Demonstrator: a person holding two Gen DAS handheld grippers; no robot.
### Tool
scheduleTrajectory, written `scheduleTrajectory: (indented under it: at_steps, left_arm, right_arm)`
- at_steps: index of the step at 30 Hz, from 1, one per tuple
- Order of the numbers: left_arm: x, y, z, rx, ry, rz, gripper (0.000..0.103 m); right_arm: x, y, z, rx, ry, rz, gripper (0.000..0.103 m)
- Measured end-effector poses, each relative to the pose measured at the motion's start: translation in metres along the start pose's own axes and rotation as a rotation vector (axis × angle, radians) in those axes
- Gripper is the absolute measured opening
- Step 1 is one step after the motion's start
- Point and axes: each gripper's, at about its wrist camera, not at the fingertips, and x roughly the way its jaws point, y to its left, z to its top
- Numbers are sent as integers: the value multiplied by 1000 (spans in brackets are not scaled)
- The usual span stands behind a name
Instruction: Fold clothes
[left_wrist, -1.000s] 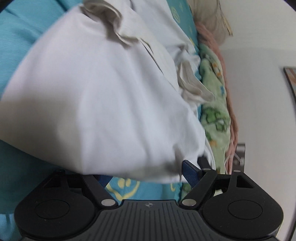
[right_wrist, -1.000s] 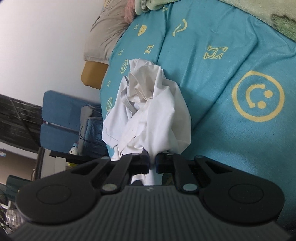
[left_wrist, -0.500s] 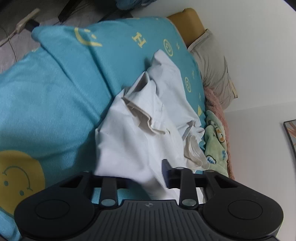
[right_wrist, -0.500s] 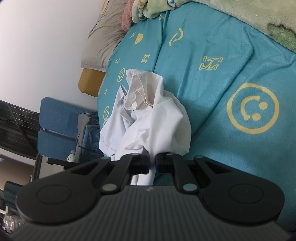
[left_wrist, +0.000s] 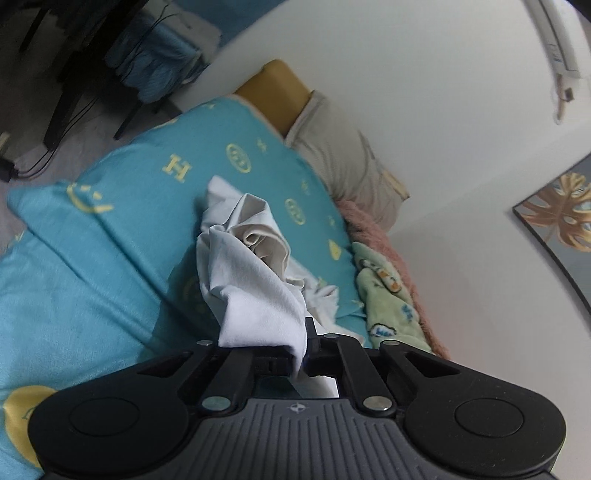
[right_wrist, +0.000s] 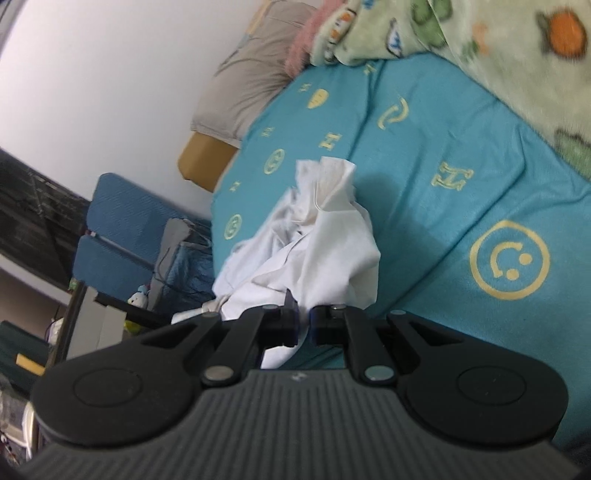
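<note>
Compared with a second ago, the left wrist view has pulled far back from the white garment (left_wrist: 255, 295): then the cloth filled almost the whole frame, now it shows as a narrow bunched column rising from the teal bedsheet (left_wrist: 110, 266) toward the left gripper (left_wrist: 301, 354), with the wall and a framed picture (left_wrist: 561, 218) in sight. The left gripper's jaws, wide apart a second ago, are now pressed together on a fold of the cloth. The right gripper (right_wrist: 304, 325) is clamped on another edge of the same garment (right_wrist: 325, 251), as it was before, though the right view has tilted and the green patterned blanket (right_wrist: 480, 40) takes up more of the upper corner.

The garment is white, crumpled and unfolded (its shape is too bunched to tell sleeves from body), with a greyer inner layer showing at the top of the heap. Its far end lies on the sheet near the middle of the bed, short of the grey pillow (left_wrist: 343, 158); its near ends are lifted into both grippers.
</note>
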Motion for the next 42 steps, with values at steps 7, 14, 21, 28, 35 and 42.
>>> scheduleTrajectory:
  at_steps: [7,14,21,28,35,42]
  left_arm:
    - [-72,-16,-22,-14,51,-20,4]
    - [-125,-27,-55,-33,61,-9,4]
    - [-74,-30,-19,-86,26,101,7]
    - [19,-13,24,-67,42,233,8]
    - [61,27,34,-67,35,243,10]
    - [78,28,33,59,59,248,18]
  right_arm:
    - [-68,9,-20,-56,10,40,8]
    - [-126,-3,-45,-20,6,55,8]
    - [-65,18,-4,-8,7,12,9]
    - [34,27,29,11,50,-106,10]
    - [81,-7,40,37,173,-33,12]
    - [98,-15,45,18,212,-8,26]
